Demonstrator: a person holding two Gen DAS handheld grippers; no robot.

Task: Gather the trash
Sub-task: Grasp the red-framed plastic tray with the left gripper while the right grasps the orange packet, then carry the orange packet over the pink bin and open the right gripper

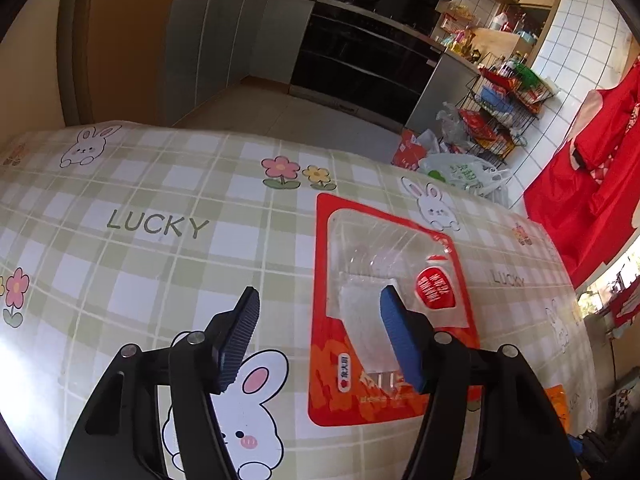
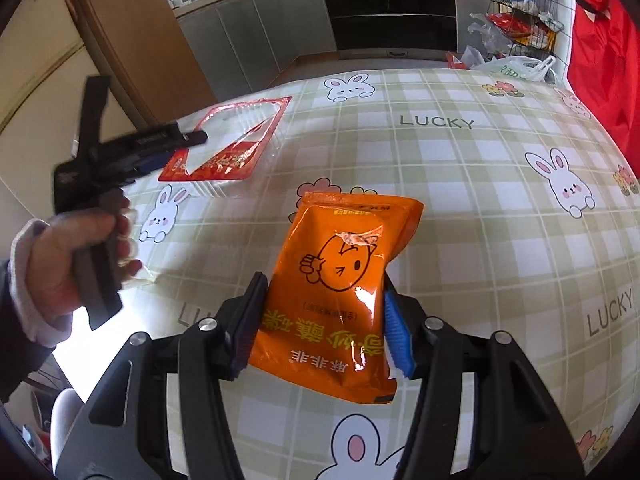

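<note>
A red empty snack package with a clear plastic tray [image 1: 384, 304] lies flat on the checked tablecloth [image 1: 160, 216]. My left gripper [image 1: 320, 320] is open just above its left edge, the right finger over the clear window. In the right wrist view the same package [image 2: 236, 140] lies at the far left with the left gripper [image 2: 192, 138] over it. An orange snack bag [image 2: 340, 280] sits between the fingers of my right gripper [image 2: 322, 308], which stand close to its sides; the bag rests on the table.
The table's far edge [image 1: 248, 136] drops to a kitchen floor. Beyond stand grey cabinets, a black oven [image 1: 360, 48], a wire rack with snacks [image 1: 504, 100] and plastic bags [image 1: 460, 172]. Red cloth [image 1: 584, 168] hangs at the right.
</note>
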